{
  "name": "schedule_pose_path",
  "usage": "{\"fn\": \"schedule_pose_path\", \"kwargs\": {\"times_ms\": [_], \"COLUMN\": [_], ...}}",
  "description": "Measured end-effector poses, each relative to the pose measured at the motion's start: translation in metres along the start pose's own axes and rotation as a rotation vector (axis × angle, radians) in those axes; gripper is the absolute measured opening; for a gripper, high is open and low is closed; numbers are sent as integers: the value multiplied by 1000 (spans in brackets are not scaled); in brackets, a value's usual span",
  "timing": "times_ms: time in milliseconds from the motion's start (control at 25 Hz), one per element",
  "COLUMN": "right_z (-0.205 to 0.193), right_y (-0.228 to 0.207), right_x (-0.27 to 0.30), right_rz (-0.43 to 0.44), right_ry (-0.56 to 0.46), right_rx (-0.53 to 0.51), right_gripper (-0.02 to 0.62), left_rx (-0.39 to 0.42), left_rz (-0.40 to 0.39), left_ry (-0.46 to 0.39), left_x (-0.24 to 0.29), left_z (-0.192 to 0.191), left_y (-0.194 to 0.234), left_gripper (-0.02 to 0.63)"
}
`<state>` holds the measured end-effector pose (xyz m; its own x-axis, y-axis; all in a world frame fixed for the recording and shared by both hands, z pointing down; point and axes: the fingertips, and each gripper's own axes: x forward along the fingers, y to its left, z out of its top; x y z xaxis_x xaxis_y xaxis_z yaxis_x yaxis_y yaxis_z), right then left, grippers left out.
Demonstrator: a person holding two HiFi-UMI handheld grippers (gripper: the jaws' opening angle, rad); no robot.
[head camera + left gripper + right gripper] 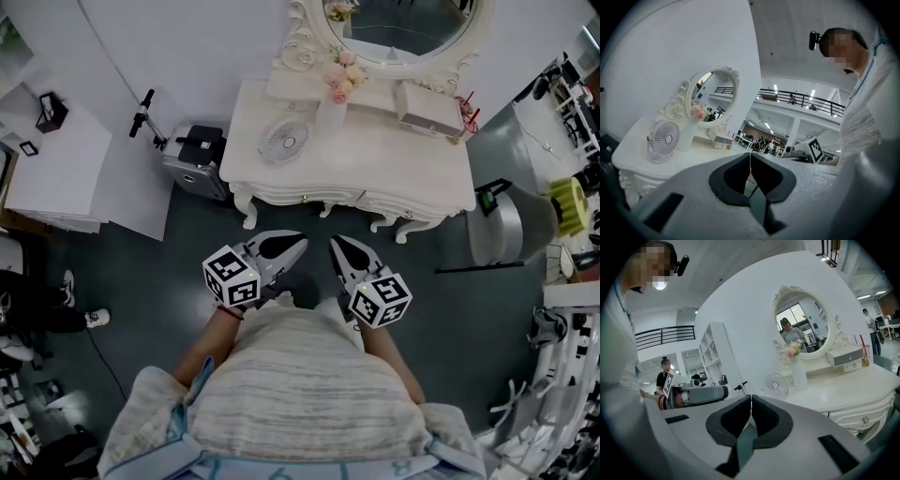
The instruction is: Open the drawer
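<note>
A white dressing table (375, 159) stands against the wall ahead of me. Its front drawers run under the top edge (309, 199), and one knob shows in the right gripper view (865, 419). A small grey-fronted drawer box (429, 112) (848, 357) sits on the tabletop below the oval mirror (403, 28). My left gripper (300, 242) (750, 154) and right gripper (336, 242) (751, 397) hang side by side close to my body, short of the table's front. Both are shut with nothing between the jaws.
A small white fan (283, 140) and a vase of pink flowers (335, 103) stand on the tabletop. A black-and-grey case (197, 159) sits on the floor to the table's left, a grey round seat (506, 230) to its right. A white shelf unit (56, 159) stands far left.
</note>
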<state>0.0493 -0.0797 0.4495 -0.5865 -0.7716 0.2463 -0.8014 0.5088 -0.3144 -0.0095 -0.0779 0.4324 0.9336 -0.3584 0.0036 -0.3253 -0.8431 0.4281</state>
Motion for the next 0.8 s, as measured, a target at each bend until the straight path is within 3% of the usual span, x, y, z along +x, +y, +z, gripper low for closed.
{"fn": "schedule_pose_path", "kwargs": {"times_ms": [800], "right_z": [-1], "right_y": [-31], "right_x": [15], "right_rz": [56], "right_ry": [58], "right_rx": [-12], "right_gripper": [11], "left_rx": [-17], "left_rz": [54], "left_ry": [21], "left_x": [22], "left_z": [-8], "left_y": [8], "left_gripper": [17]}}
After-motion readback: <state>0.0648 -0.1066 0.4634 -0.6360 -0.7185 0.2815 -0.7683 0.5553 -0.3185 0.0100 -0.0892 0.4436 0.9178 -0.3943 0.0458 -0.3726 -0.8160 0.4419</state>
